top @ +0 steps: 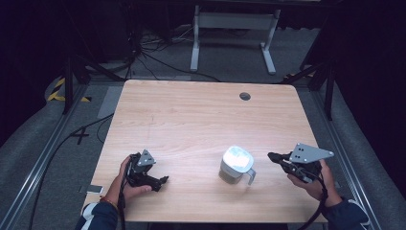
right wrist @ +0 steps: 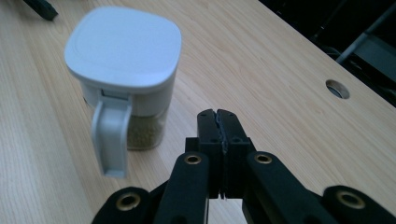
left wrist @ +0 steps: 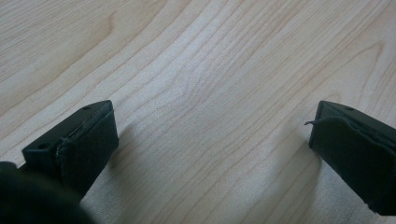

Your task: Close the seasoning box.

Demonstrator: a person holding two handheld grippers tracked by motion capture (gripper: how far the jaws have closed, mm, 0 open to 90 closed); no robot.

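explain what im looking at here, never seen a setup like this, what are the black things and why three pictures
There is no robot here. A person sits at a wooden table with hand-held tongs in each hand. The high view looks down on it: left tongs, right tongs. The other two pictures come from small cameras riding on the tongs. The left tongs stand wide open over bare wood. The right tongs are closed on nothing, pointing near a lidded white jar with a handle, with something grainy inside. The jar stands between the hands; nothing is held.
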